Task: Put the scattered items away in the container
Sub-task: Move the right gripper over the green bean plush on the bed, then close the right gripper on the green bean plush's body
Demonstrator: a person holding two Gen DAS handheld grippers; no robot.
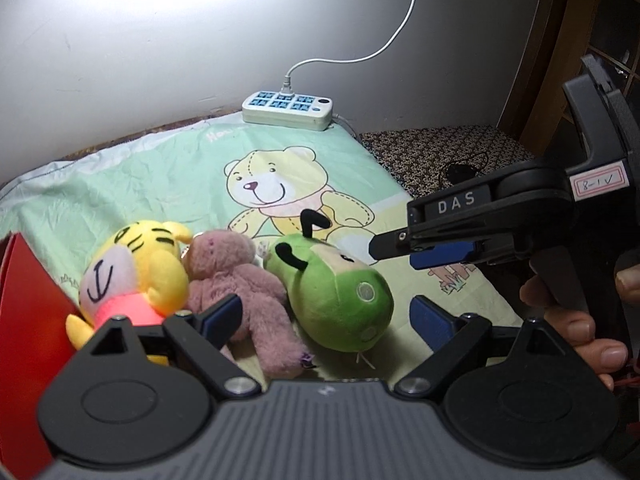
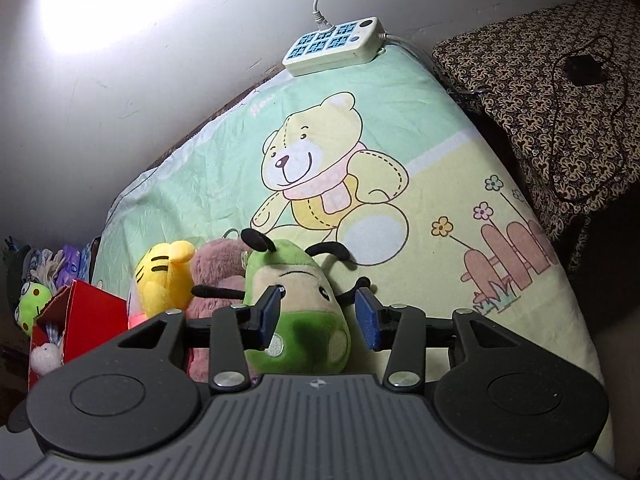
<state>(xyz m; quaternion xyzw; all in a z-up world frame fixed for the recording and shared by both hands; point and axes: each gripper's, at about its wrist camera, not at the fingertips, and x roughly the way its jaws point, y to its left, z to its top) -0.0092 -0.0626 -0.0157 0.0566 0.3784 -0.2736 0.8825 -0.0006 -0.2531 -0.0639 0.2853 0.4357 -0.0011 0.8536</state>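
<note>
Green plush toy point(image 2: 298, 320) lies on a bed sheet point(image 2: 420, 128) printed with a cartoon bear, its antennae toward the wall, as the right gripper point(image 2: 320, 316) reaches over it with both blue pads spread wide, one at each flank and neither pressing in. From the left wrist view that same gripper point(image 1: 394, 248) enters from 3 o'clock, held level by a hand point(image 1: 576, 320) curled round its grip, its tips just above the toy's head. The left gripper point(image 1: 324, 318) hangs low over the bed, wide open and holding nothing, the pink plush point(image 1: 236, 276) and the green toy between its pads. A yellow tiger plush point(image 1: 136, 272) touches the pink one at 9 o'clock, beside a red box point(image 2: 86, 312). A power strip point(image 1: 287, 109) sits at 12 o'clock by the wall.
</note>
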